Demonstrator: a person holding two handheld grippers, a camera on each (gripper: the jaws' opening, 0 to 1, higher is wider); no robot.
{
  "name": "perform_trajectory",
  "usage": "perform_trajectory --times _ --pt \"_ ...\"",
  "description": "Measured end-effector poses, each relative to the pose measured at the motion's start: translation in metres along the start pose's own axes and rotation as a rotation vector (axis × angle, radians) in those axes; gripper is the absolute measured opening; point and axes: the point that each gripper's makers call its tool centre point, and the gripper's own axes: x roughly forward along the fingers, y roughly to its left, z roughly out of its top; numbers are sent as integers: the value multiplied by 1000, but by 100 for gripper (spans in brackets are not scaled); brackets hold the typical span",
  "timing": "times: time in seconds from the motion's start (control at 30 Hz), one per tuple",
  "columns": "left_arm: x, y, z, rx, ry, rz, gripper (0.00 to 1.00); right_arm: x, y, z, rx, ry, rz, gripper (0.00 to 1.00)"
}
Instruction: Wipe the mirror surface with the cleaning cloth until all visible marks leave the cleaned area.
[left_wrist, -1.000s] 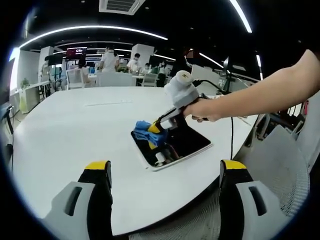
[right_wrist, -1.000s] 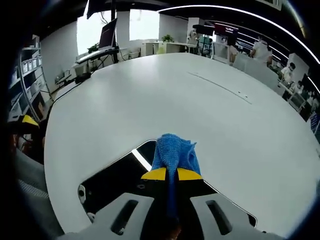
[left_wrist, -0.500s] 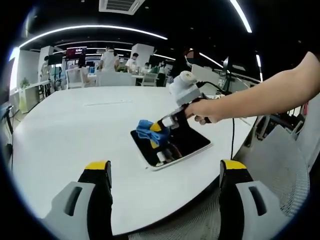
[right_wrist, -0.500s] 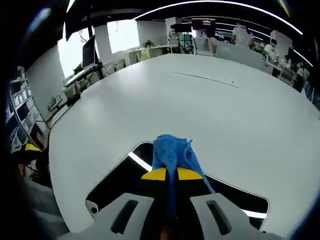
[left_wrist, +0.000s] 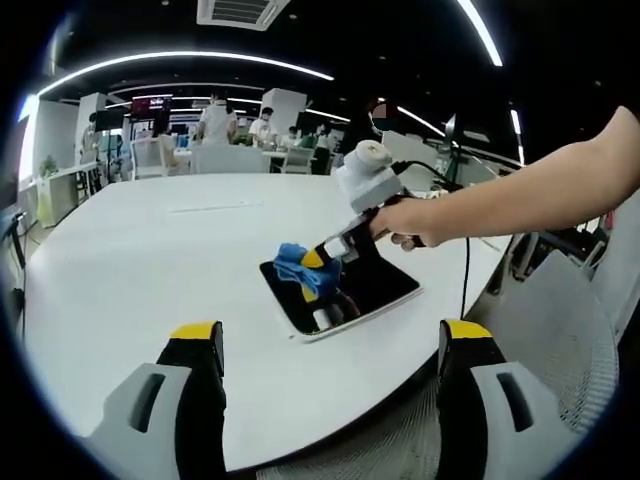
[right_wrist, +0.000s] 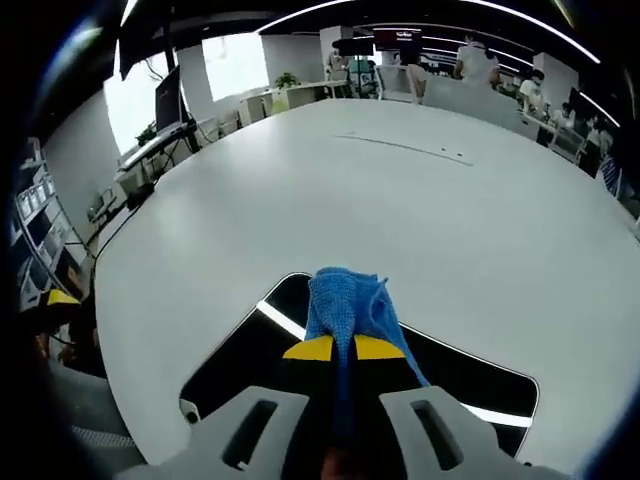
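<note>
Pressing blue cloth (right_wrist: 346, 305) on mirror (right_wrist: 240, 355), right gripper (right_wrist: 338, 349) clamped, left gripper (left_wrist: 328, 335) spread wide.

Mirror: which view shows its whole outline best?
The left gripper view: the mirror lies whole on the table, every edge visible. The right gripper view shows the mirror close but partly covered by the cloth.

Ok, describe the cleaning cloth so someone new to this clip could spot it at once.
Start at the big white table, then find the dark rectangular mirror lying flat near its edge. The cleaning cloth is the bunched blue fabric pinched by the right gripper over the mirror's far corner, the one bright blue, soft thing there.
</note>
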Motion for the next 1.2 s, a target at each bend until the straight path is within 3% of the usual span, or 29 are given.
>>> perform_trajectory --times 1.2 --pt "-2 -1 1 4 -8 10 89 -41 43 -44 8 3 25 0"
